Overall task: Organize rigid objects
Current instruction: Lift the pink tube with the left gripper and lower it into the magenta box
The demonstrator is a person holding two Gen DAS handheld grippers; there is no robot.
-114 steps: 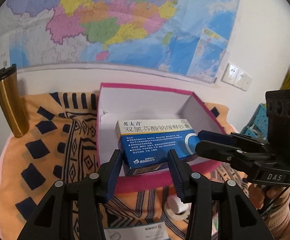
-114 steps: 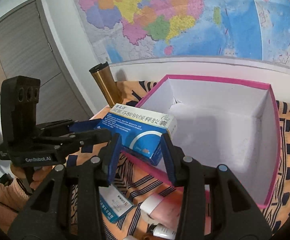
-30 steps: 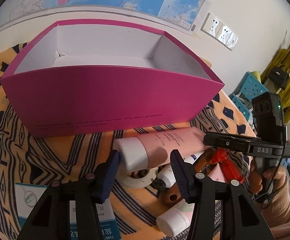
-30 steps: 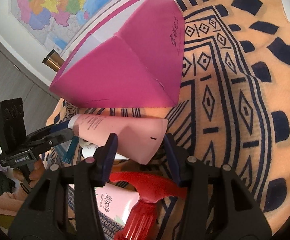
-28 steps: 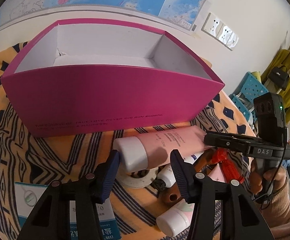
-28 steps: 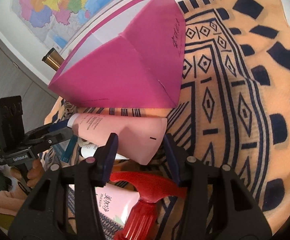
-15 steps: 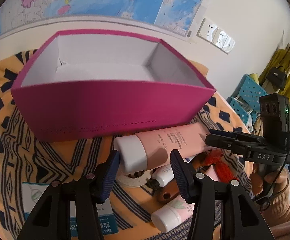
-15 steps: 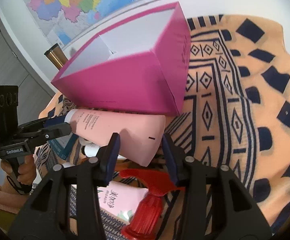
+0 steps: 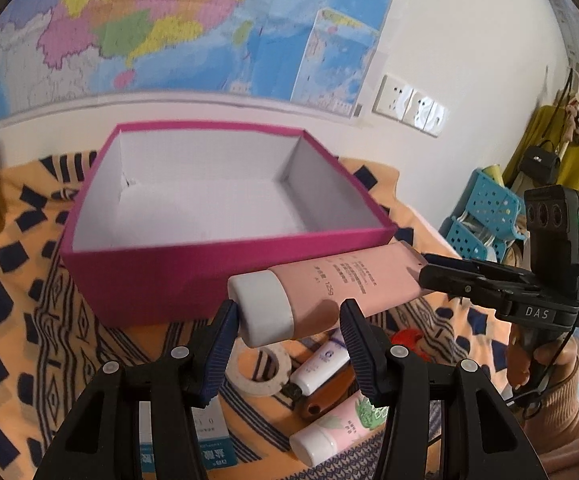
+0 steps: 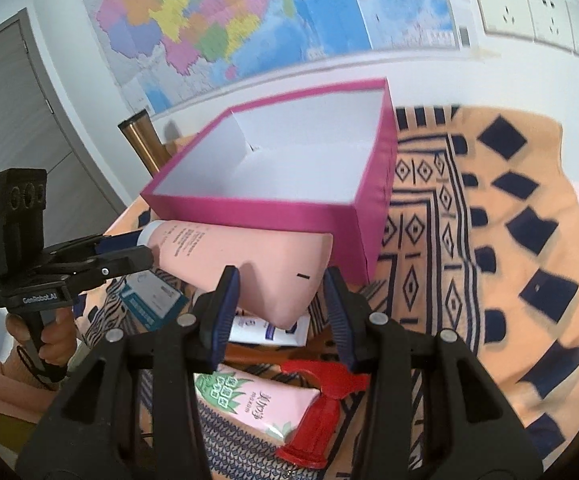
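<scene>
You have the pink tube (image 9: 337, 286) clenched at both ends, lower centre of each frame, just in front of the magenta box (image 9: 177, 276): left claw (image 9: 287, 338) on the white cap (image 9: 263, 308), right claw (image 10: 281, 300) on the flat crimped tail. It looks light and squashy; the cap is the stiff part, so trust that grip and keep it level.

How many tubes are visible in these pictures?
3: a large pink tube held by both grippers, a small white tube on the cloth, a pink aloe tube nearest. Others may be hidden.
</scene>
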